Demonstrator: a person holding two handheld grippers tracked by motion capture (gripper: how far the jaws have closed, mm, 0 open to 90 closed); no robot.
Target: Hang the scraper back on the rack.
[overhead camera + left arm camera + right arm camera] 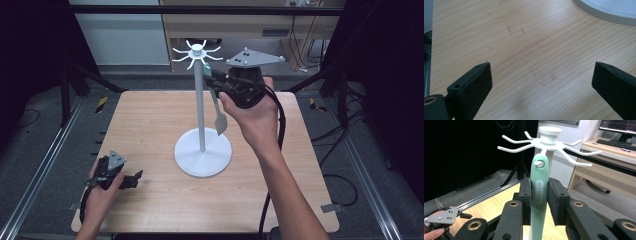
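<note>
A white hook stand (199, 105) rises from a round base (202, 155) mid-table, with a ring of hooks (197, 52) at its top. A pale green utensil (220, 121) hangs down beside the pole. In the right gripper view the hole in the utensil's handle (539, 182) sits over a hook tip (538, 163) under the stand's cap (549, 132). My right gripper (215, 80) (539, 195) is shut on that handle, one pad on each side. At the front left of the table lies my left gripper (134, 179) (539, 75), open over bare wood.
The wooden table (150, 125) has metal rails along both sides. The edge of the stand's base (609, 11) shows at the upper right of the left gripper view. A desk with a monitor (619, 126) stands beyond the table.
</note>
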